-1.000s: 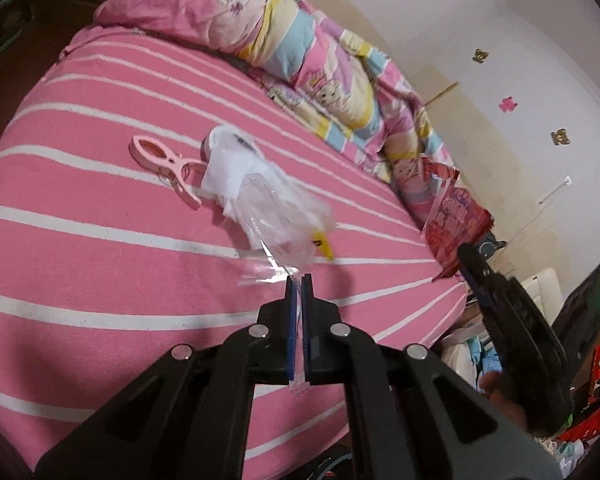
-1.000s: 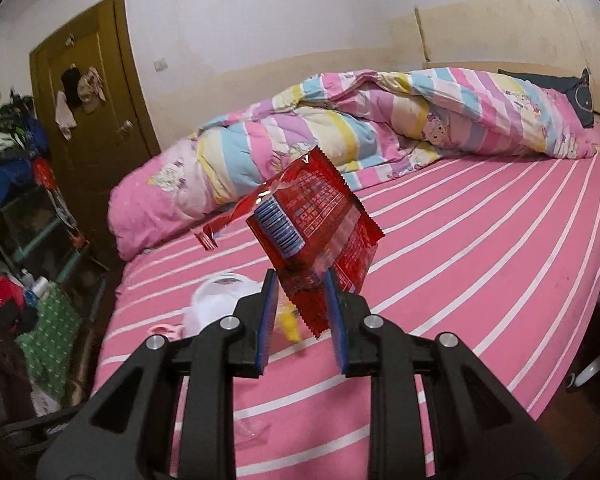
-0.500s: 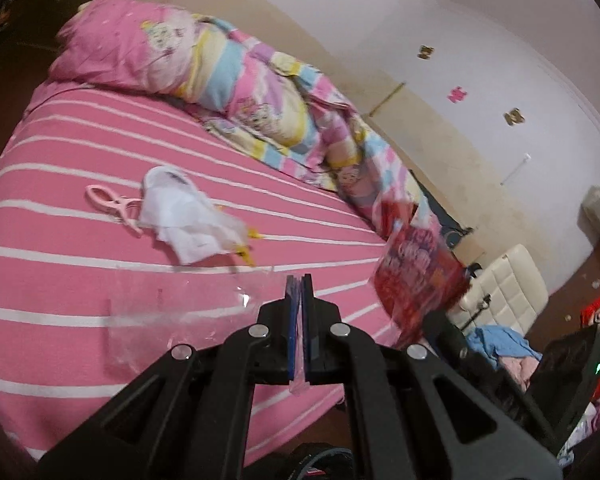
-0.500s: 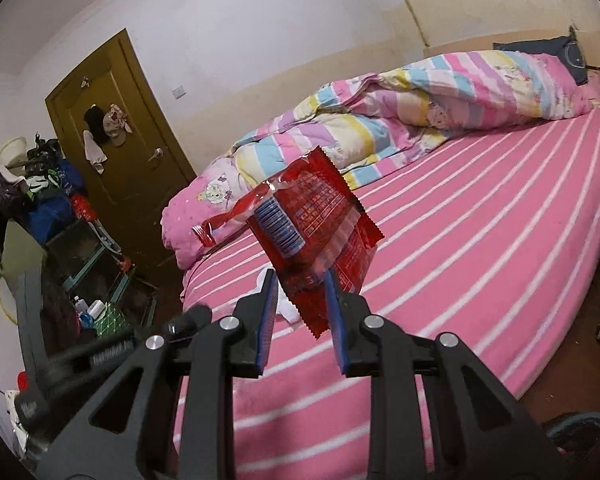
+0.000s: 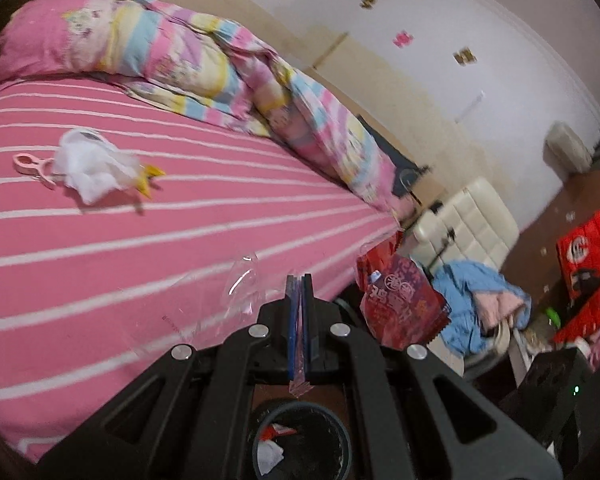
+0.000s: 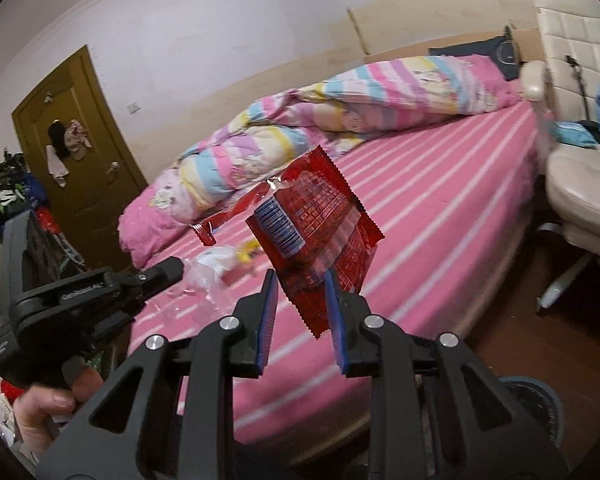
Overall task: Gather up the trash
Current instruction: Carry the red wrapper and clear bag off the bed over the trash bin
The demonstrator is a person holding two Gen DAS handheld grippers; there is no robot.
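My left gripper [image 5: 299,280] is shut on a clear plastic wrapper [image 5: 236,296] that trails to its left above the bed's edge. Below that gripper stands a dark round bin [image 5: 300,440] with scraps in it. My right gripper [image 6: 300,278] is shut on a red snack packet [image 6: 320,232], which stands up between its blue pads. The same red packet [image 5: 400,304] shows to the right in the left wrist view. A white crumpled tissue [image 5: 90,170] and a yellow scrap [image 5: 150,178] lie on the pink striped bed [image 5: 160,240]. The left gripper [image 6: 168,274] also shows in the right wrist view, held by a hand [image 6: 44,404].
A pink clothes peg [image 5: 30,166] lies beside the tissue. A rolled striped quilt [image 5: 220,68] runs along the far side of the bed. A cream chair [image 6: 576,152] with blue clothes stands at the bed's end. Red boxes [image 5: 588,264] sit on the floor. A brown door [image 6: 80,160] is at the left.
Both grippers have pulled back from the bed toward its edge with their loads. The bin has come into view under the left gripper. The tissue and peg now lie farther off.
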